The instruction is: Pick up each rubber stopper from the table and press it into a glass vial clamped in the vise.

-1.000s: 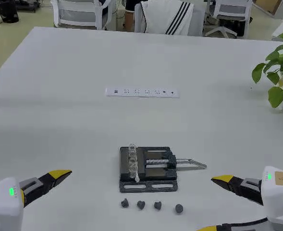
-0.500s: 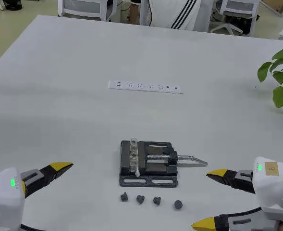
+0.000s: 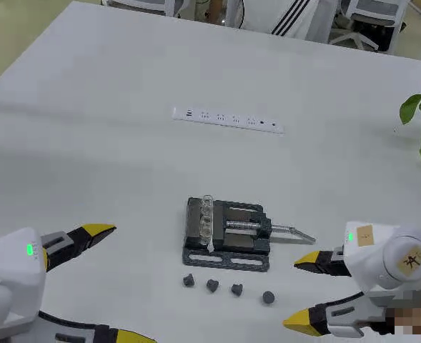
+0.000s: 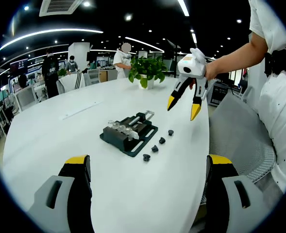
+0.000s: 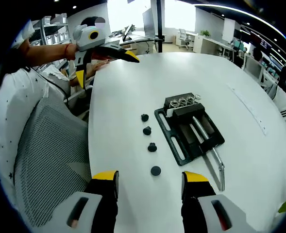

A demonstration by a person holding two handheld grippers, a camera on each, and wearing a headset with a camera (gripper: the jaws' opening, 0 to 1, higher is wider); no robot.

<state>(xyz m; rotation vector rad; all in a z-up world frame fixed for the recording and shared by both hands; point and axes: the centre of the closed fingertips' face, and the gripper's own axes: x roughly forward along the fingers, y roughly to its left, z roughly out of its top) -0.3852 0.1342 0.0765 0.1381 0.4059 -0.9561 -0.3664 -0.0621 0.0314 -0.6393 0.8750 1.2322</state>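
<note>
**A:** Where do things stand?

**B:** At the very start, I judge. Four rubber stoppers (image 3: 212,285) lie in a row on the surface (image 3: 88,157), just in front of the vise (image 3: 228,236), none touching it. The glass vials (image 3: 207,214) stand in a line, clamped at the vise's left end. In the right gripper view their mouths look open.

**A:** And the claws?

**B:** Both are empty, jaws wide apart. The left claw (image 3: 121,282) hangs over the surface well to the left of the stoppers. The right claw (image 3: 294,293) hovers just right of the row, nearest the rightmost stopper (image 3: 268,296) but not touching it.

**A:** So which step is this?

**B:** The reach for the first stopper, it seems. Nothing is gripped and no vial is plugged.

**A:** What does the next move need?

**B:** The right claw looks best placed. It should come down with one jaw on each side of that end stopper, close on it, and lift it without knocking its neighbour. Then the stopper has to go over a vial mouth, narrow end down, and be pushed straight in. A slanted push could jam it or strain the glass. I cannot tell which way up each stopper lies, so that wants checking at the grasp.

**A:** Anything else about?

**B:** A power strip (image 3: 228,120) farther back, well apart from the work.
</note>
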